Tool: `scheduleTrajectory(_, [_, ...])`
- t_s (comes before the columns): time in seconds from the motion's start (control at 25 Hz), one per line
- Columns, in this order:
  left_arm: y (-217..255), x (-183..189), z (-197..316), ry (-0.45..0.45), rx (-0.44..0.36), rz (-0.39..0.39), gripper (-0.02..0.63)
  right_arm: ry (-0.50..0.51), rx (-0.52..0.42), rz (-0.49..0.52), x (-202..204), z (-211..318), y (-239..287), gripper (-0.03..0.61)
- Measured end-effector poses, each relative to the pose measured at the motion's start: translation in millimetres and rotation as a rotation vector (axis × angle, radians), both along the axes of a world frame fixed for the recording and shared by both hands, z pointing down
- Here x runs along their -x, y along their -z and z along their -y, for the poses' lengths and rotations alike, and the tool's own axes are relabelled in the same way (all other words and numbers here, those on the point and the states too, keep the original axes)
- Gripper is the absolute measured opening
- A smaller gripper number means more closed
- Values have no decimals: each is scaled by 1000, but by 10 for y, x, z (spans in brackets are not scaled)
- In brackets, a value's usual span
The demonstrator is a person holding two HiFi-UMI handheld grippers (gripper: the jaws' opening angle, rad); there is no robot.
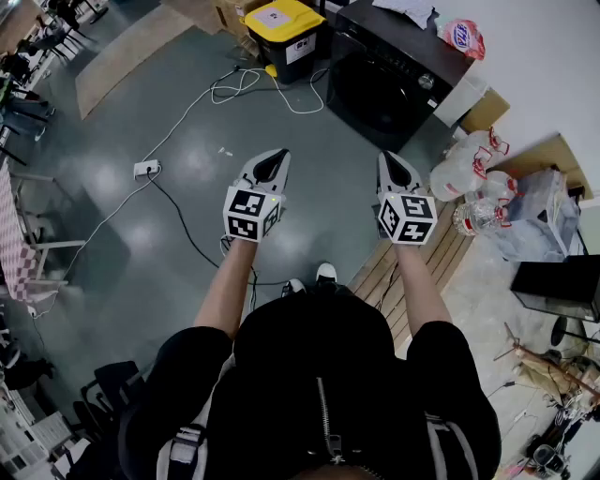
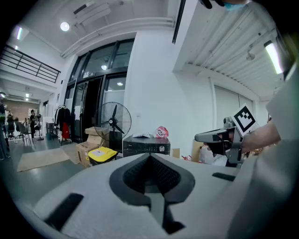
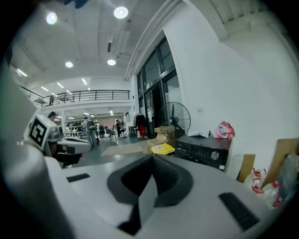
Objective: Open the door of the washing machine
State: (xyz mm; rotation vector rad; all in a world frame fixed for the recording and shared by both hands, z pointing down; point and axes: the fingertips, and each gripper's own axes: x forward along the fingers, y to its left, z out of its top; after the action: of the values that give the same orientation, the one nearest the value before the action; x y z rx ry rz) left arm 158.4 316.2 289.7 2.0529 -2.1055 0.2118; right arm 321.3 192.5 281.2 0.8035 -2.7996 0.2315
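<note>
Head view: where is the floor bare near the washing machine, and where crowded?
Bare floor lies before the washing machine, right of the white cable. Crowded: bottles at the picture's right, yellow-lidded bin beside the machine.

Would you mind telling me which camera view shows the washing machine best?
The head view shows the washing machine best: its top, its control knob and its whole dark front face are in sight. The left and right gripper views show only its top and control panel from afar; the lower front is hidden.

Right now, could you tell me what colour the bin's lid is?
The lid is yellow; the head view shows it best.
</note>
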Motion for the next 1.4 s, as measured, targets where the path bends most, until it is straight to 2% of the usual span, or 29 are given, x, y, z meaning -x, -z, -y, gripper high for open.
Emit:
scheduleTrajectory(0.12, [12, -105, 96, 10, -4, -6, 0, 46, 13, 12, -65, 55, -2, 5])
scheduleTrajectory(0.36, [-76, -247, 287, 35, 11, -12, 0, 129, 62, -43, -134, 196, -207, 5])
scheduleTrajectory(0.48, [-113, -300, 397, 48, 17, -12, 0, 153, 37, -66, -154, 300, -256, 5])
scheduleTrajectory(0.72, [-131, -221, 748, 51, 22, -7, 0, 199, 28, -16, -2, 622, -172, 5])
scheduleTrajectory(0.92, [-187, 83, 1131, 40, 25, -11, 0, 224, 26, -43, 335, 923, -235, 5])
scheduleTrajectory(1.12, [-313, 609, 1673, 6, 24, -21, 0, 261, 57, -85, 953, 1284, -382, 5])
scheduleTrajectory(1.4, [-455, 1546, 2628, -65, 36, -12, 0, 181, 24, -118, 1871, 2171, -451, 5])
